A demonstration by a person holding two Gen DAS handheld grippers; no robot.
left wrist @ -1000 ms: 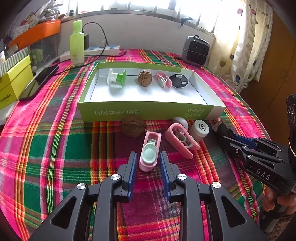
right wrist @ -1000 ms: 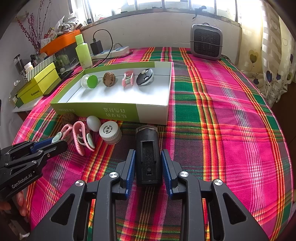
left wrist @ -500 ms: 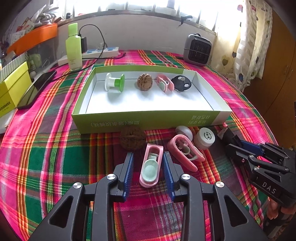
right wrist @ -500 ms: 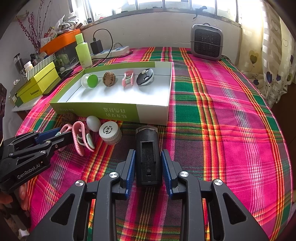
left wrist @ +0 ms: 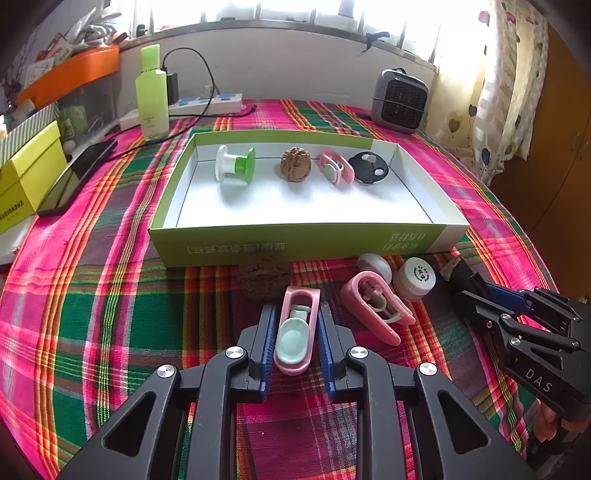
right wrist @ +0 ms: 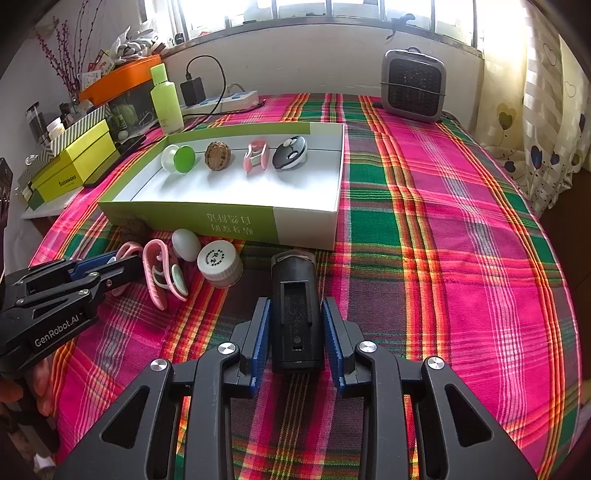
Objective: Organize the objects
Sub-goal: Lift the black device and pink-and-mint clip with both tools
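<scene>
Here pink clip (left wrist: 295, 328) between left hand-held gripper (left wrist: 295, 332) fingers, small gaps.

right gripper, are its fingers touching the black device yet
Apart. The right wrist view shows tablecloth in a gap on each side between the black device and the right gripper's blue pads.

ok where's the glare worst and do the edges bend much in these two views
Left wrist view: the window is blown out to white, the box front edge bows from fisheye, and the corners go black. Right wrist view: the window is again washed out, and the tablecloth stripes curve strongly toward the rim.
</scene>
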